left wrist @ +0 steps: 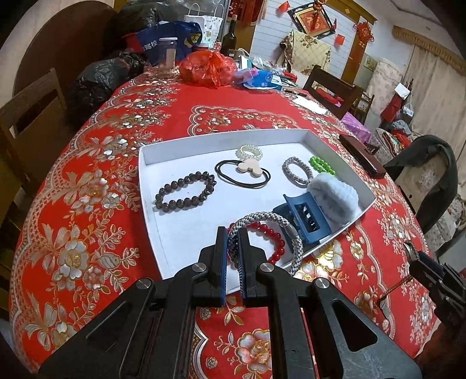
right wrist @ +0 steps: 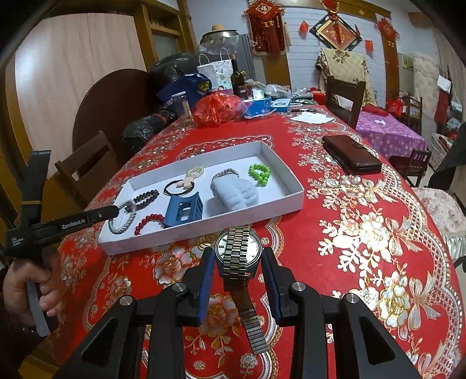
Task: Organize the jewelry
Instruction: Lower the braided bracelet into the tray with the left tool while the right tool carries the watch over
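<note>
The left gripper [right wrist: 118,210], seen from the right wrist camera, has the white word "GenRobot.AI" printed on its black arm. More small white letters stand on its body behind this word, but they are too small to read. Behind the white tray [left wrist: 148,157], at the far end of the table, a blue bag [left wrist: 163,43] carries white Chinese characters; "驾校" can be read there. Red wall hangings [right wrist: 263,8] above the bag show characters, too blurred to read.

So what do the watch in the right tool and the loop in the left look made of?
Watch: seemingly metal, shiny linked band, pale dial under a glossy face. Loop: likely braided cord, matte grey-and-white weave, with a smooth silvery clasp, possibly metal.
</note>
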`<move>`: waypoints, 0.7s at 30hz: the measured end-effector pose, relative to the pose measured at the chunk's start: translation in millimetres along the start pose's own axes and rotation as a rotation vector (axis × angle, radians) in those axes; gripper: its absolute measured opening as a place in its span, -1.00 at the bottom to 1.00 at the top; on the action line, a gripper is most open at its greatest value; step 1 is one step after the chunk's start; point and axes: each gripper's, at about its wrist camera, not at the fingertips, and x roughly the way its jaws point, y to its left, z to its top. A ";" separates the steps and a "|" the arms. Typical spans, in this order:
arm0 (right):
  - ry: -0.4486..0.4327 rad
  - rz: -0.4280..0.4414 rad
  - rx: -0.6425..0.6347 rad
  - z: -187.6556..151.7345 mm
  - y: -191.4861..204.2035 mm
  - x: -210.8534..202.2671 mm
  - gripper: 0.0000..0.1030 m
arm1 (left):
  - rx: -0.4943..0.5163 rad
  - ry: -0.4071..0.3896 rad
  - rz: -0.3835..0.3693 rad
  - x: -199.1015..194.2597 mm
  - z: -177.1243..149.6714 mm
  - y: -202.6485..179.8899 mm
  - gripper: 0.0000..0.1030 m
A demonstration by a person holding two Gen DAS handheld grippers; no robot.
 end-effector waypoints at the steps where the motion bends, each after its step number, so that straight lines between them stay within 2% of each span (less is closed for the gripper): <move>1: 0.000 0.000 -0.004 2.2 1.5 0.2 -0.39 | 0.000 0.001 -0.001 0.9 0.4 0.6 -0.90; 12: -0.005 0.010 -0.046 34.1 9.9 3.7 -0.39 | -0.004 0.005 -0.010 10.4 4.8 7.4 -0.90; 18: -0.027 0.057 -0.032 68.1 3.9 4.7 -0.39 | -0.014 0.005 -0.017 16.8 13.2 14.1 -0.90; 21: -0.037 0.109 -0.012 90.7 2.6 8.6 -0.39 | -0.008 0.004 -0.015 19.1 19.9 14.2 -0.90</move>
